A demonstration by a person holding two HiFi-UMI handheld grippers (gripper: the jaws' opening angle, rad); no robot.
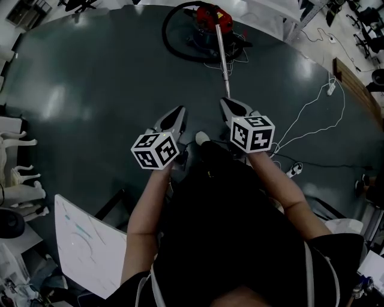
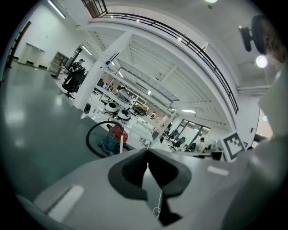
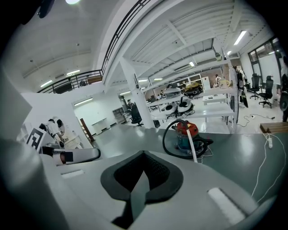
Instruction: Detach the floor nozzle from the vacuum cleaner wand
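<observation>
Head view: the vacuum cleaner (image 1: 210, 18) sits on the floor, and its wand (image 1: 222, 57) runs from it almost to the right tongs (image 1: 225, 102), with the left tongs (image 1: 179, 111) alongside.

Left gripper view: left tongs pinched fully shut, gripping nothing, vacuum cleaner ahead.

Right gripper view: right tongs also shut and empty, wand lying in front of the vacuum cleaner.

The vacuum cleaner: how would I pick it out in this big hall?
Look across the wide, glossy dark green floor to its far edge. There sits a squat canister vacuum cleaner with a red top, a black hose looped beside it and a straight silver wand slanting out from it. Nothing else nearby is red.
</observation>
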